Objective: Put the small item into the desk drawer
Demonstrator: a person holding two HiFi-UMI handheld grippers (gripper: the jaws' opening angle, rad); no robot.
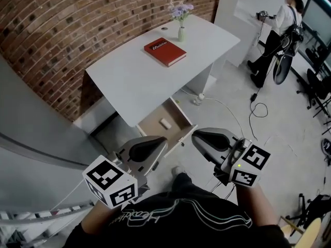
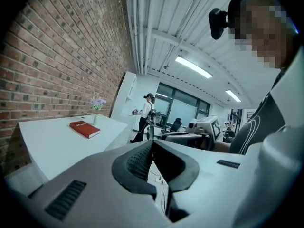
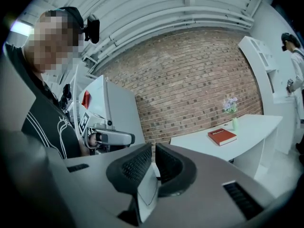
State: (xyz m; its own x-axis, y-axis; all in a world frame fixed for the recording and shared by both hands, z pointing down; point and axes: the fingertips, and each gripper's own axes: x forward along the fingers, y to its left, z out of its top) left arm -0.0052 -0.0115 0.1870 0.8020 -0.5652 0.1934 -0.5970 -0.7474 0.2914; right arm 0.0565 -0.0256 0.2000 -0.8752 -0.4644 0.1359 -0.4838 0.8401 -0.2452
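Left gripper and right gripper were seen with fingers closed, empty; lettering on the red book could not be read.

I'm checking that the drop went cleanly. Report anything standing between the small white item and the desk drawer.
Nothing visible does. The small white item already lies uncovered inside the open drawer. The left gripper and right gripper are shut, empty and clear of it.

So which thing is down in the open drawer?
The small white item, lying in the drawer; the red book and flower vase sit on the desk top.
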